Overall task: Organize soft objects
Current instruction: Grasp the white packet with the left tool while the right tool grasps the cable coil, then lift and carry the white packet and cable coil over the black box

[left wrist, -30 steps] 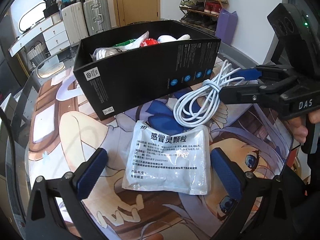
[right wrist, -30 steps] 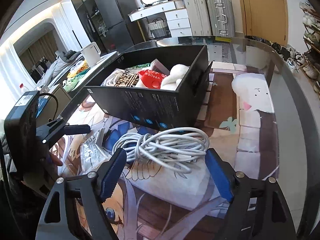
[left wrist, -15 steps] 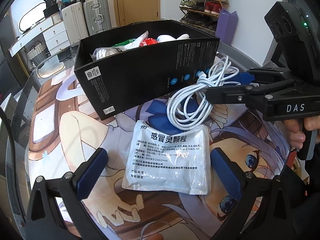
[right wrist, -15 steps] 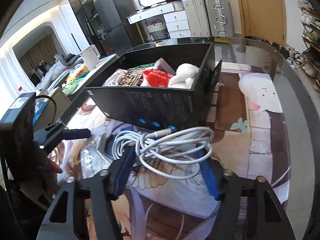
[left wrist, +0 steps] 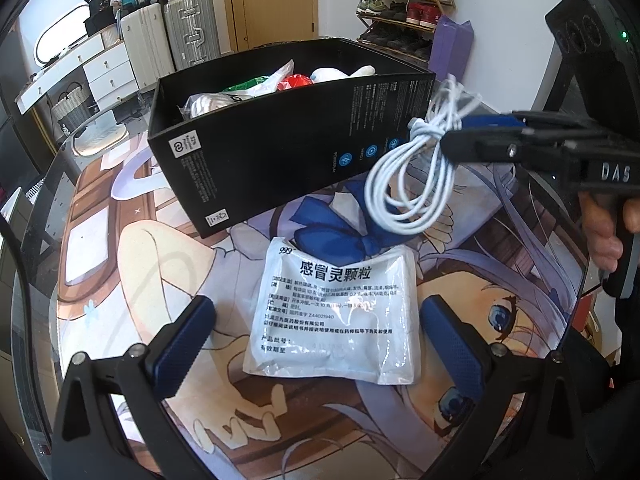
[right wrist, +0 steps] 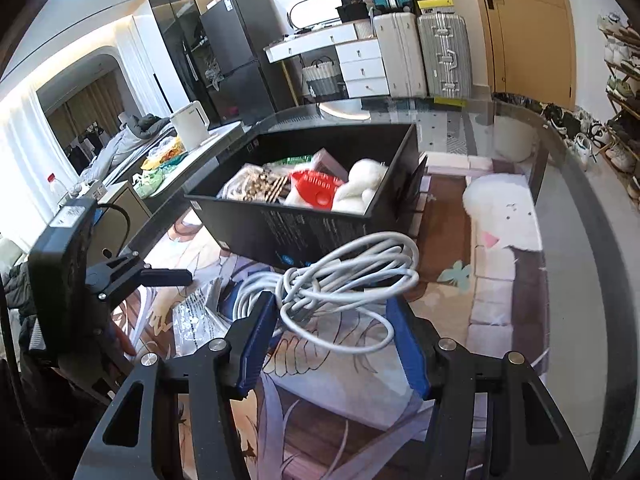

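A black box (left wrist: 280, 148) stands on the printed mat and holds soft items: bags, a red packet (right wrist: 316, 190) and a white plush (right wrist: 360, 186). My right gripper (right wrist: 332, 316) is shut on a coiled white cable (right wrist: 340, 276) and holds it in the air beside the box's near wall; the cable (left wrist: 412, 176) hangs from it in the left wrist view. My left gripper (left wrist: 316, 340) is open, its fingers either side of a white medicine pouch (left wrist: 336, 312) lying flat on the mat.
The box (right wrist: 320, 232) sits mid-table. The round glass table's edge (right wrist: 592, 216) curves at the right. Suitcases (right wrist: 424, 56), a white dresser (right wrist: 352, 64) and a shoe rack (left wrist: 404, 4) stand beyond the table. A white kettle (right wrist: 190, 124) stands on a counter to the left.
My right gripper closed on the white cable and lifted it off the mat, up toward the box's top edge. My left gripper and the pouch have not moved.
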A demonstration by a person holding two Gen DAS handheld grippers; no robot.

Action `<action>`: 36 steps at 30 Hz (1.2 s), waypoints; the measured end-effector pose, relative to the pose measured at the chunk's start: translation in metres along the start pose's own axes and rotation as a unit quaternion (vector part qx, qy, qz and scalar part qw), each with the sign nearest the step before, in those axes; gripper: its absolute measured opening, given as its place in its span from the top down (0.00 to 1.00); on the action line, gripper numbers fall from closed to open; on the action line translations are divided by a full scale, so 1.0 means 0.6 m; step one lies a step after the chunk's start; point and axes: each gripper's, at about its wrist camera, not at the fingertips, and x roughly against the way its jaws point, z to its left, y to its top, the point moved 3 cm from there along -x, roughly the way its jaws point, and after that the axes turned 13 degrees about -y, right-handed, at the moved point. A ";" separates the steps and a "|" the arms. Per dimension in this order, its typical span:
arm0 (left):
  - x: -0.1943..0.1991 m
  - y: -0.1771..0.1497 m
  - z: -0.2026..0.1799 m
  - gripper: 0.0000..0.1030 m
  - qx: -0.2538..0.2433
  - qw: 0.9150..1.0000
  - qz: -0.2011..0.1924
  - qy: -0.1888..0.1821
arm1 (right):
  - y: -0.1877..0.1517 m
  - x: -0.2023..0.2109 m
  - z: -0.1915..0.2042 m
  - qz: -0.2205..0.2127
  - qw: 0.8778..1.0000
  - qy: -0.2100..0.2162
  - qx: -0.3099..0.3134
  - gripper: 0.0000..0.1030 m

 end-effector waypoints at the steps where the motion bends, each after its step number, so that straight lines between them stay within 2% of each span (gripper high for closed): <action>1: 0.000 -0.001 0.000 0.01 0.002 1.000 -0.001 -0.001 | 0.002 0.004 -0.002 -0.002 1.000 0.000 -0.001 0.45; 2: 0.000 -0.001 -0.002 0.01 0.002 1.000 -0.002 0.000 | 0.004 0.007 -0.005 -0.005 1.000 -0.002 -0.002 0.45; 4: 0.004 -0.003 -0.003 0.08 0.001 1.000 -0.008 0.001 | 0.005 0.013 -0.010 -0.010 1.000 -0.004 -0.002 0.46; 7: 0.013 -0.001 -0.004 0.31 -0.004 1.000 -0.019 -0.002 | 0.007 0.018 -0.011 -0.013 1.000 -0.004 0.002 0.47; 8: 0.015 -0.001 -0.003 0.40 -0.004 1.000 -0.020 -0.002 | 0.007 0.020 -0.010 -0.013 1.000 -0.005 0.003 0.52; 9: 0.018 -0.001 -0.002 0.44 -0.001 1.000 -0.022 -0.003 | 0.006 0.019 -0.011 -0.013 1.000 -0.004 0.002 0.54; 11: 0.021 -0.001 0.002 0.46 0.004 1.000 -0.025 -0.008 | 0.006 0.017 -0.014 -0.010 1.000 -0.004 0.003 0.65; 18: 0.024 -0.002 0.003 0.46 0.000 1.000 -0.025 -0.007 | -0.002 0.005 -0.016 0.007 1.000 -0.001 0.006 0.65; 20: 0.022 0.003 0.003 0.46 0.001 1.000 -0.025 -0.008 | -0.005 -0.001 -0.017 0.016 1.000 -0.001 0.006 0.60; 24: 0.022 0.003 0.005 0.46 0.000 1.000 -0.025 -0.008 | -0.010 -0.010 -0.014 0.024 1.000 -0.005 0.012 0.58; 26: 0.022 0.003 0.002 0.46 0.000 1.000 -0.025 -0.008 | -0.013 -0.017 -0.015 0.030 0.999 -0.006 0.008 0.51; 28: 0.022 0.003 0.003 0.46 0.000 1.000 -0.025 -0.008 | -0.015 -0.023 -0.015 0.037 0.999 -0.006 0.005 0.48; 30: 0.022 0.003 0.003 0.46 0.000 1.000 -0.025 -0.008 | -0.015 -0.025 -0.014 0.036 0.999 0.003 -0.002 0.38; 31: 0.022 0.003 0.003 0.46 0.000 1.000 -0.025 -0.008 | -0.015 -0.027 -0.013 0.036 0.999 0.004 -0.009 0.29; 32: 0.022 0.003 0.002 0.46 0.000 1.000 -0.025 -0.008 | -0.014 -0.030 -0.011 0.037 0.999 0.004 -0.013 0.26; 36: 0.022 0.004 0.003 0.46 0.000 1.000 -0.025 -0.008 | -0.013 -0.046 -0.005 0.045 0.998 -0.016 -0.030 0.26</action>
